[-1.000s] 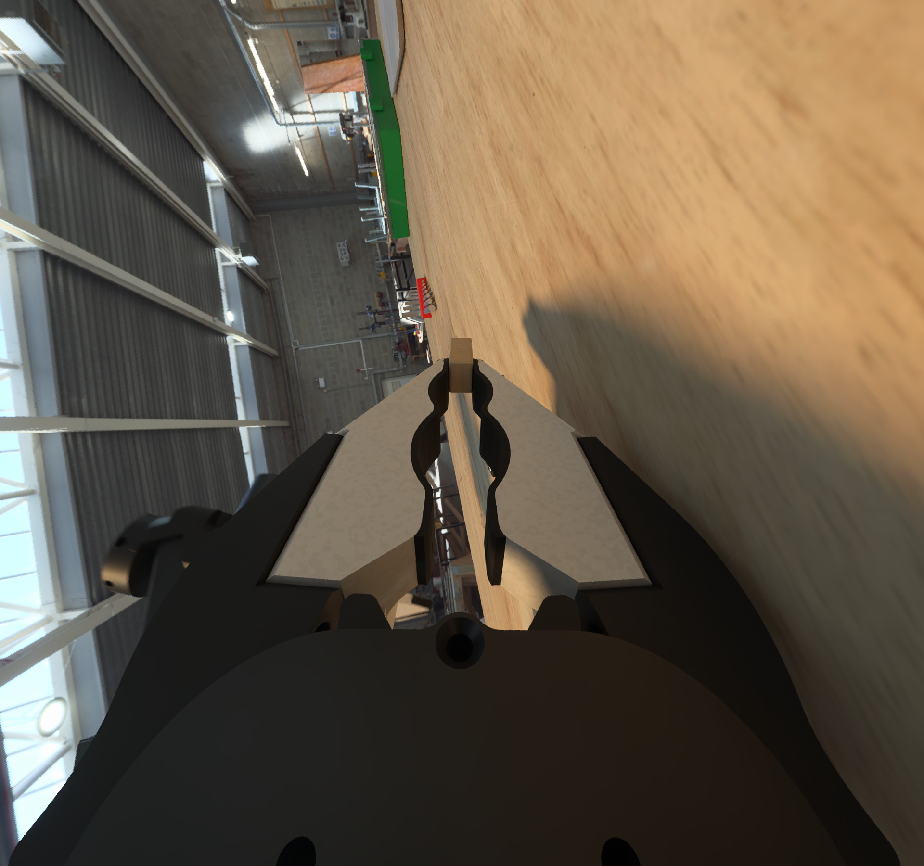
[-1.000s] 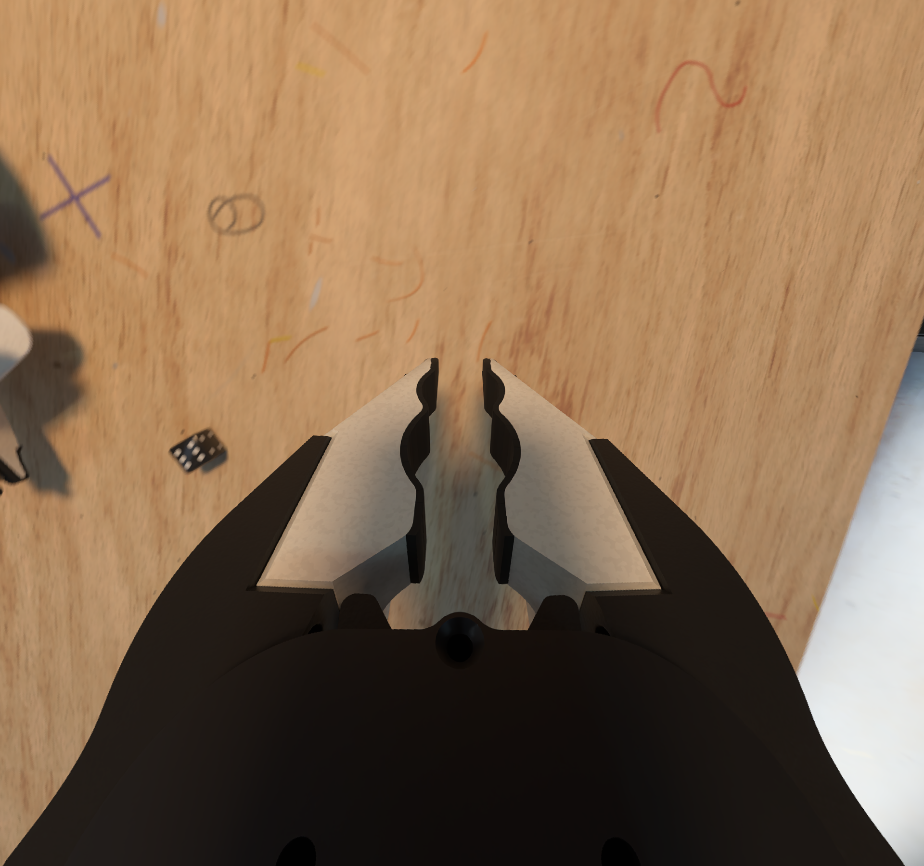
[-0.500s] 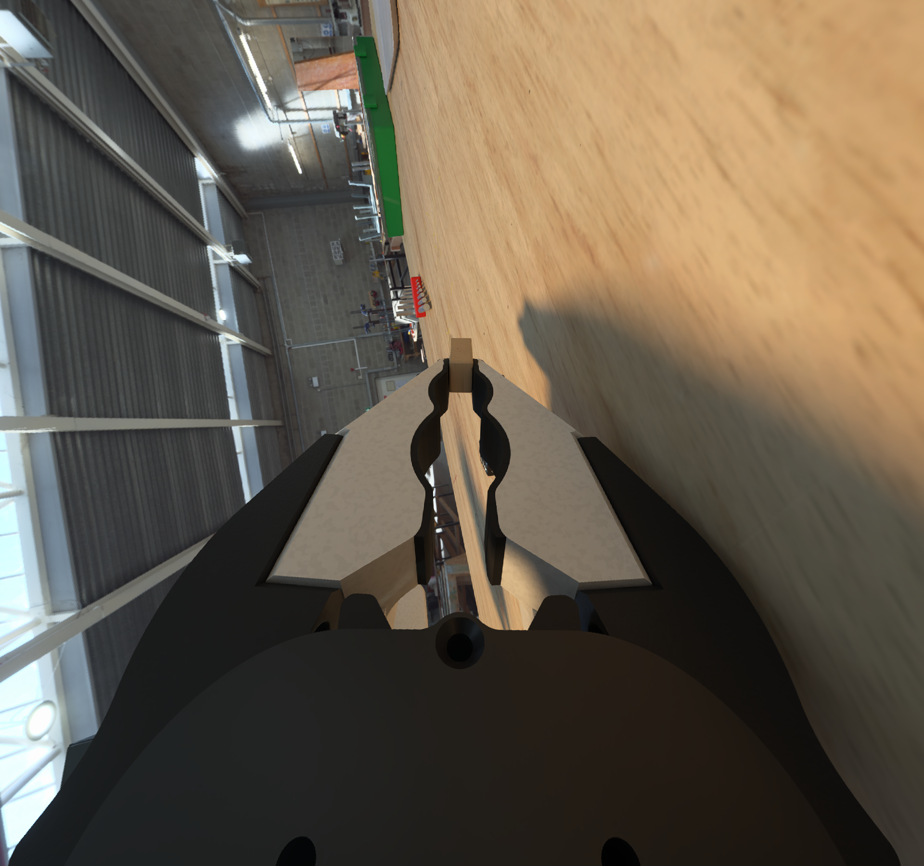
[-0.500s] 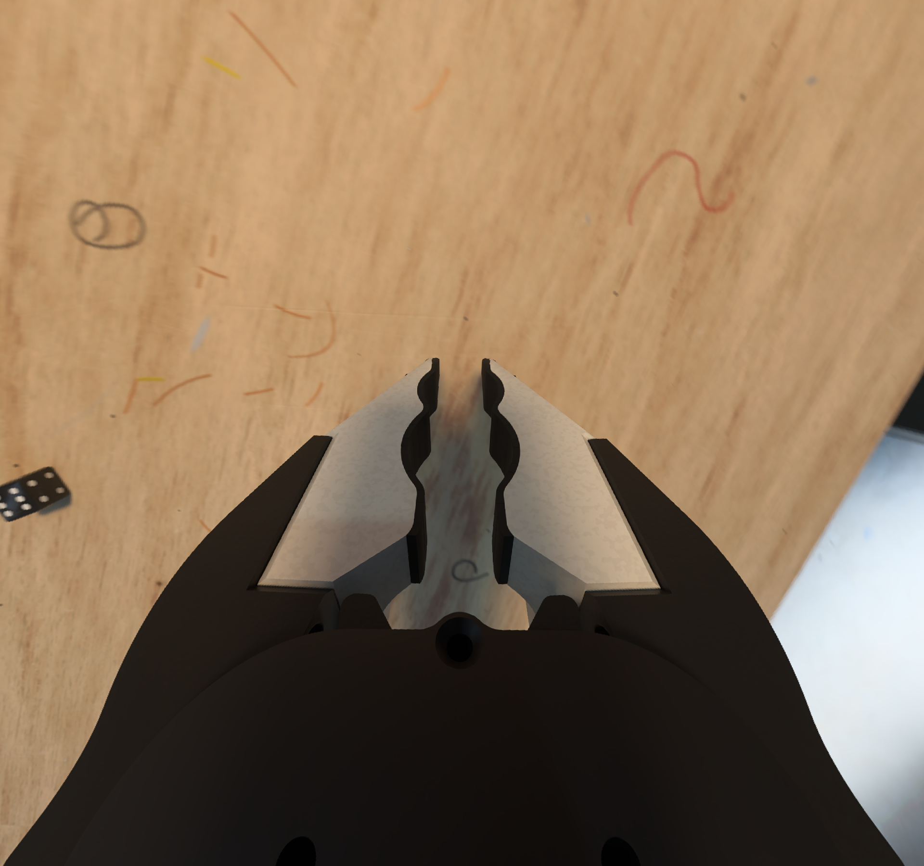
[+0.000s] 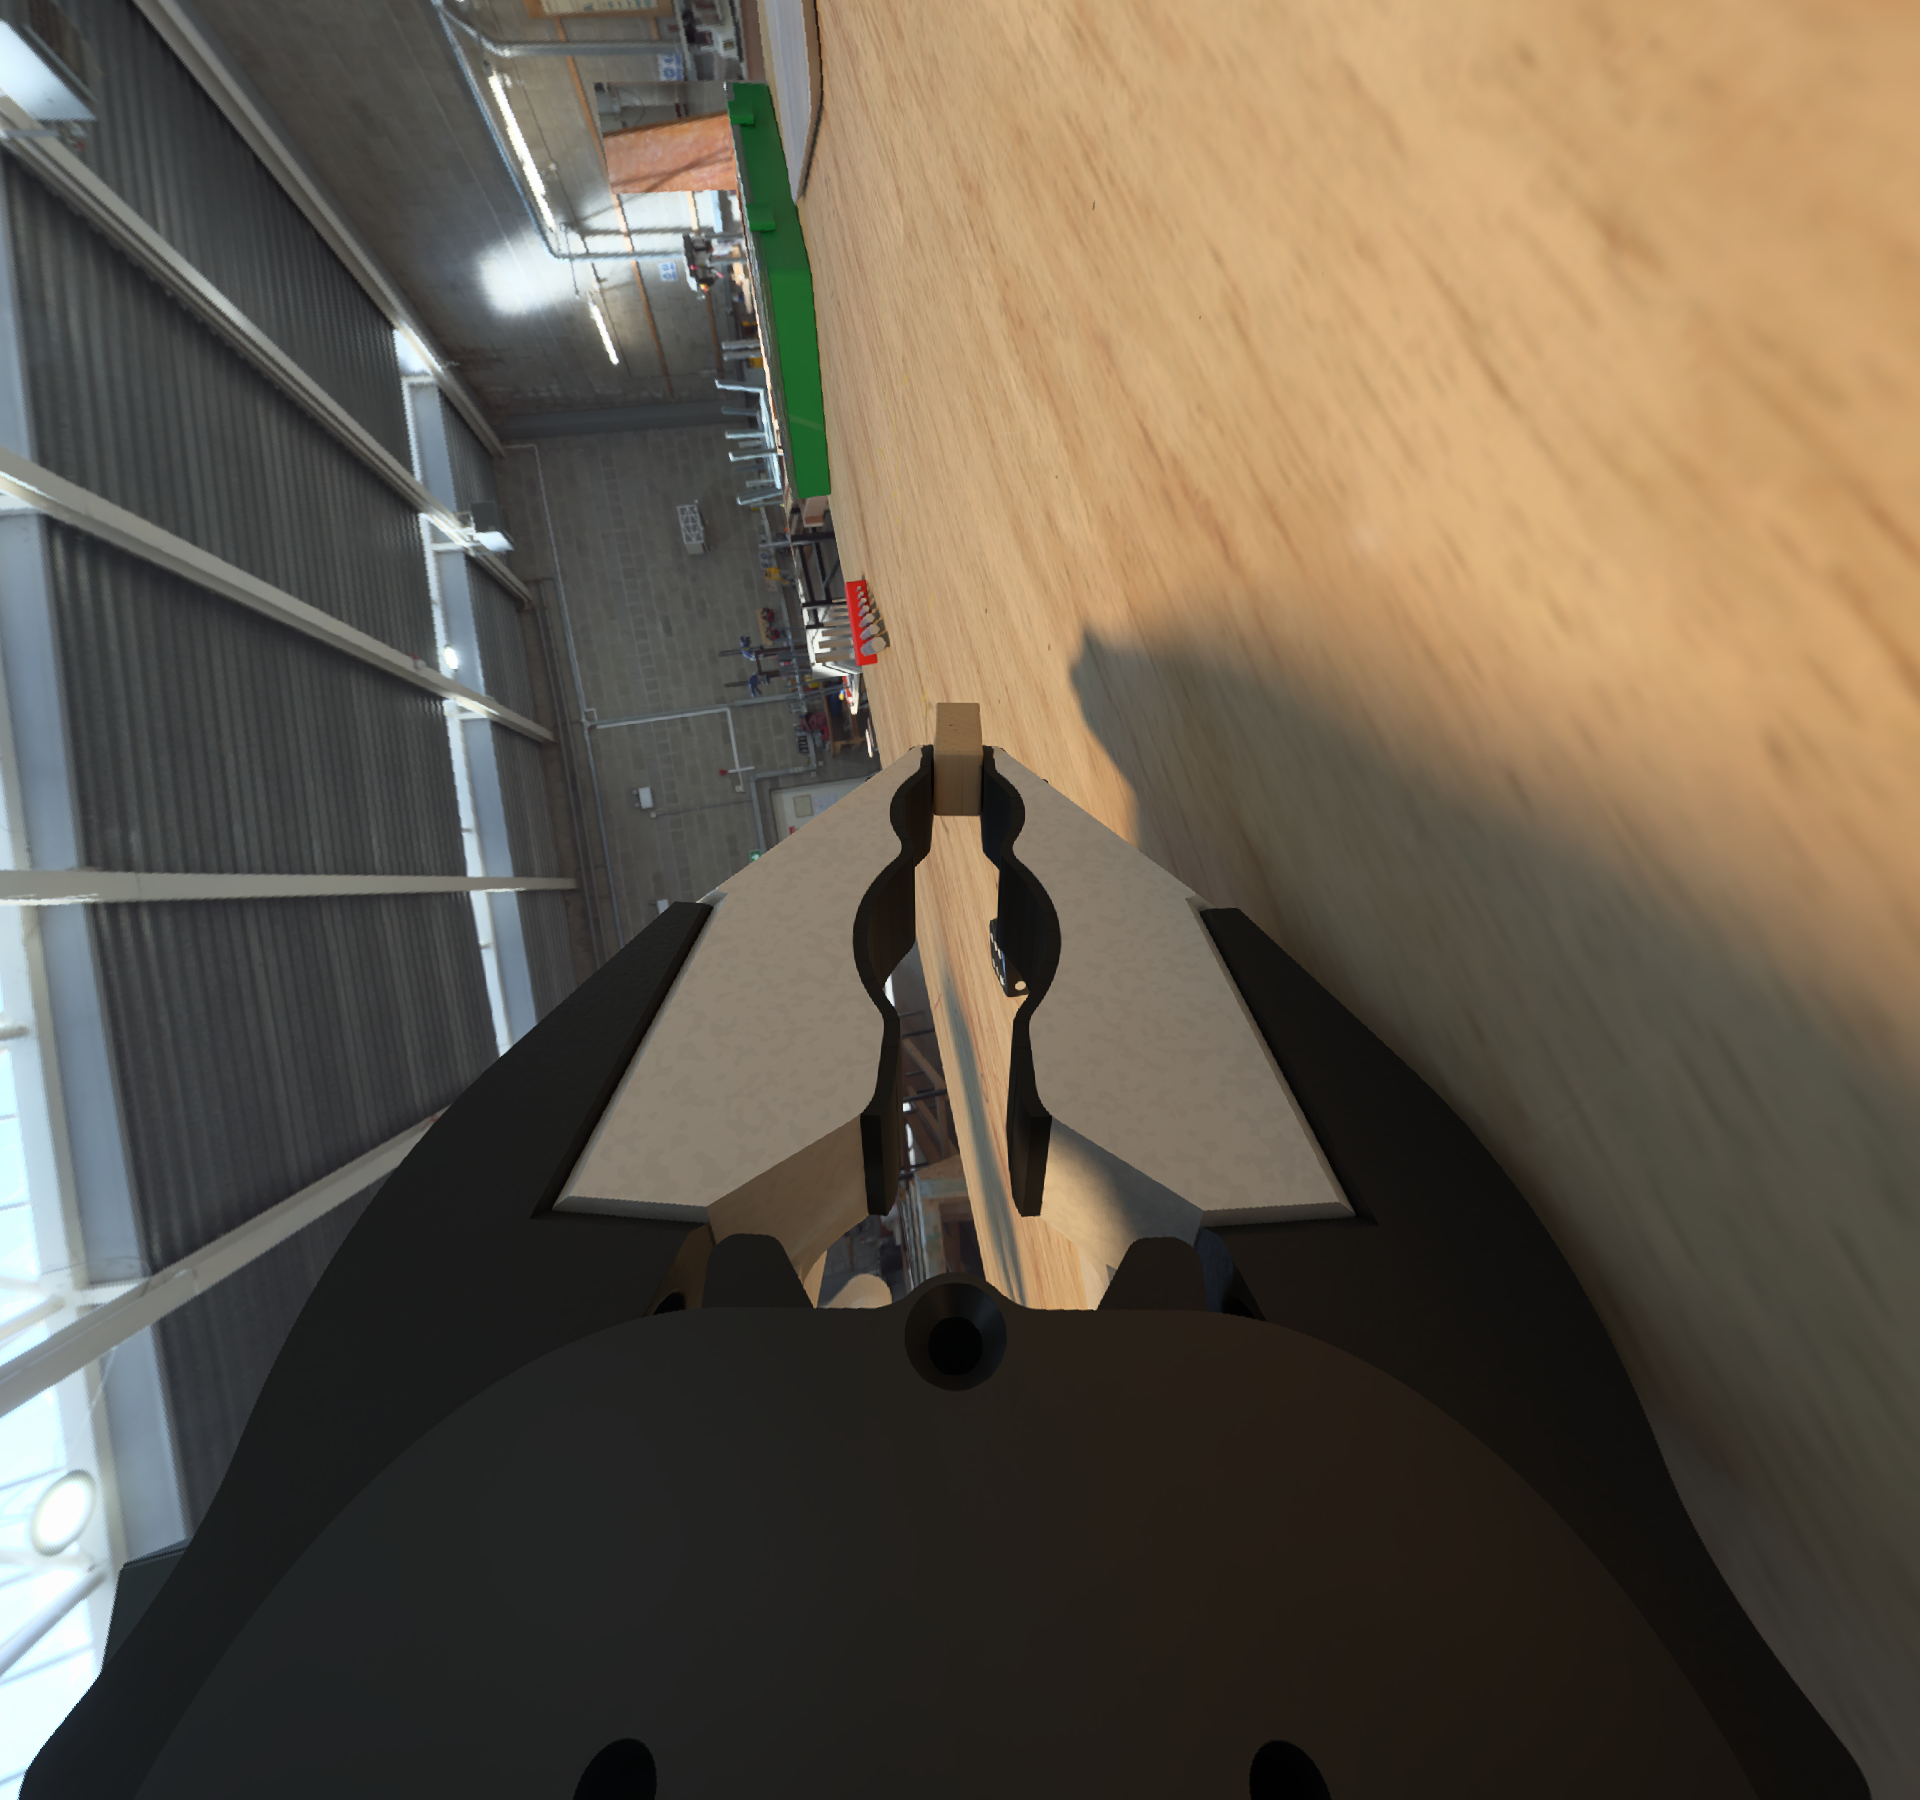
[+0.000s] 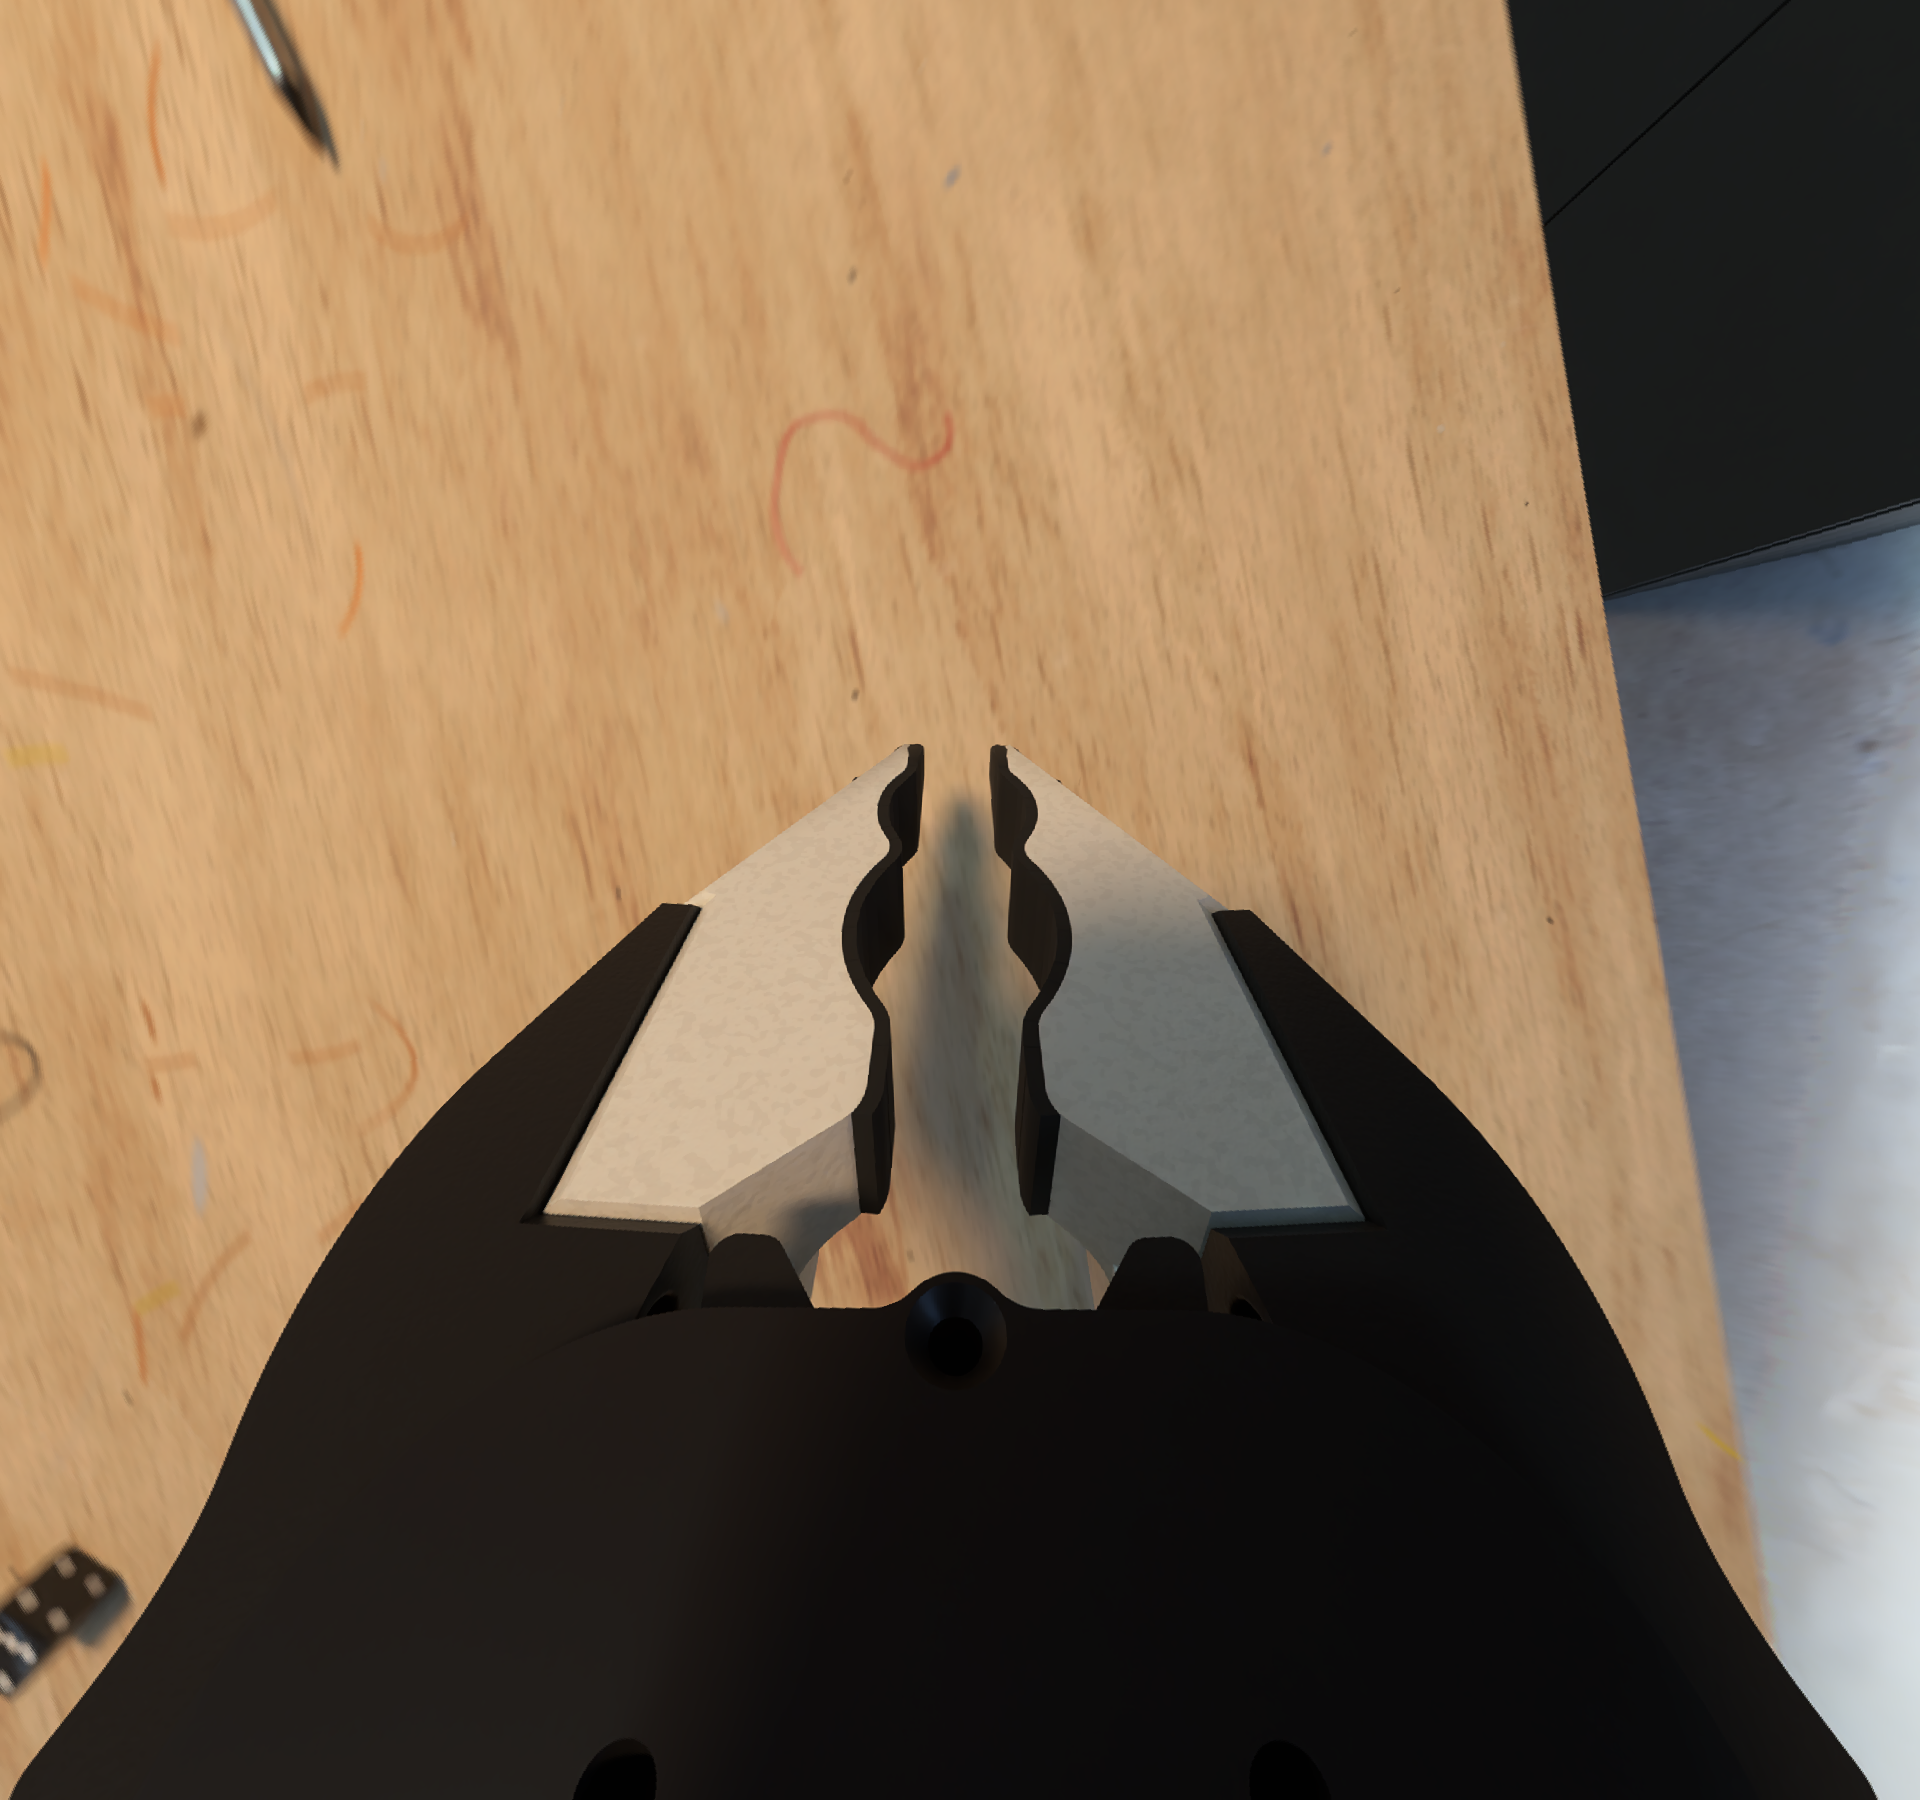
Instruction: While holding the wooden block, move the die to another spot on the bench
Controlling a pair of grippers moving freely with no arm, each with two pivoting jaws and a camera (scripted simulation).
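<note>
From my left tool (image 5: 956,763) I look along a pale wooden tabletop (image 5: 1351,400) that fills the side to the tool's right, with a dark shadow lying across it just past the tips. To the tool's left the room opens out: ribbed grey walls, bright windows, strip lights on a concrete ceiling, and far ahead a green slab (image 5: 784,285) and a small red rack (image 5: 860,612) at the tabletop's edge. This tool is nearly closed, its tips pinching a small wooden block (image 5: 957,758) held clear of the surface.

My right tool (image 6: 956,763) points straight down at the same tabletop (image 6: 1143,296), here scribbled with orange and red marks. Its fingers are slightly parted and grip nothing. Only this view shows a pointed metal rod (image 6: 260,25) far ahead to the left, and a dark panel (image 6: 1714,192) and pale floor (image 6: 1787,1023) beyond the tabletop's right edge.

The black die (image 6: 57,1605) rests on the wood behind and left of the right tool's tips, well apart from them. In the left view the die (image 5: 1006,961) peeks through the gap between the fingers.
</note>
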